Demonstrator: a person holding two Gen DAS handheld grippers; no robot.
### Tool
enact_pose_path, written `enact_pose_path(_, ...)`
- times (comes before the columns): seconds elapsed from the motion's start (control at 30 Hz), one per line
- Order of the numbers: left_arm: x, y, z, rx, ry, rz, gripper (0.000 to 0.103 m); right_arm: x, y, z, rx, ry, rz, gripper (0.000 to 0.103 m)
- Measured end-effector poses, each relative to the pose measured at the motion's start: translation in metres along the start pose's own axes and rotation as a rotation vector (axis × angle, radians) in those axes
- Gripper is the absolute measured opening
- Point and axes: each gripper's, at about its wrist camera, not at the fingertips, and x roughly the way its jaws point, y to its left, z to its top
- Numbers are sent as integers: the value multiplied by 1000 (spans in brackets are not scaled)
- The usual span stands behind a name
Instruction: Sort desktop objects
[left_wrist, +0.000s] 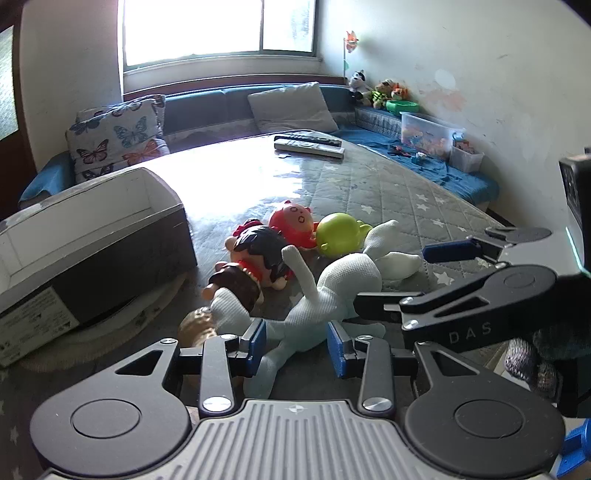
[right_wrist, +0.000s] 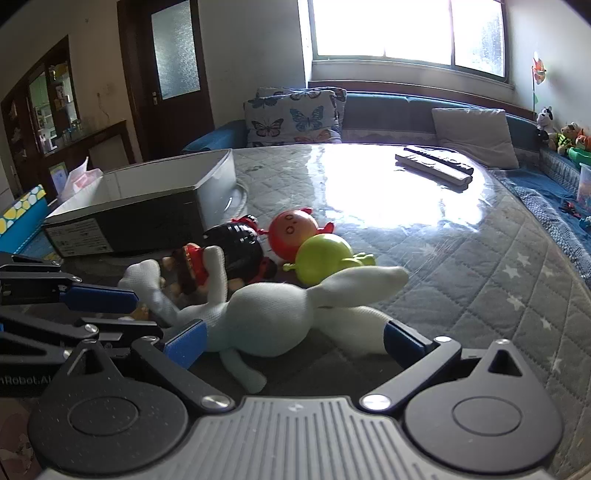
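A white plush rabbit (left_wrist: 332, 291) lies on the quilted table, also in the right wrist view (right_wrist: 273, 317). My left gripper (left_wrist: 297, 345) is open, its jaws straddling the rabbit's lower body and leg without closing. My right gripper (right_wrist: 295, 339) is open wide around the rabbit's head and ear; it shows from the side in the left wrist view (left_wrist: 406, 280). Behind the rabbit lie a black-haired doll (left_wrist: 258, 258) (right_wrist: 229, 254), a red round toy (left_wrist: 293, 221) (right_wrist: 293, 229) and a yellow-green toy (left_wrist: 338, 234) (right_wrist: 325, 258).
An open white-lined box (left_wrist: 92, 236) (right_wrist: 147, 199) stands to the left on a round mat. Two remote controls (left_wrist: 308, 144) (right_wrist: 434, 164) lie at the table's far side. A sofa with cushions, a toy bin (left_wrist: 430, 134) and plush toys are beyond.
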Motion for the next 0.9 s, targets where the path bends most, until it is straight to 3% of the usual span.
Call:
enact_pose_path(0.2,13,4,4,34,23,-37,39,6,-10,9,24,3,14,98)
enact_pose_path(0.73,39,14,8,71,73,-117,40,31,-7,18,54,81,121,72)
enact_pose_path(0.9,42,16,7,53,71,-136,34,31,-6,17,56,87,132,63)
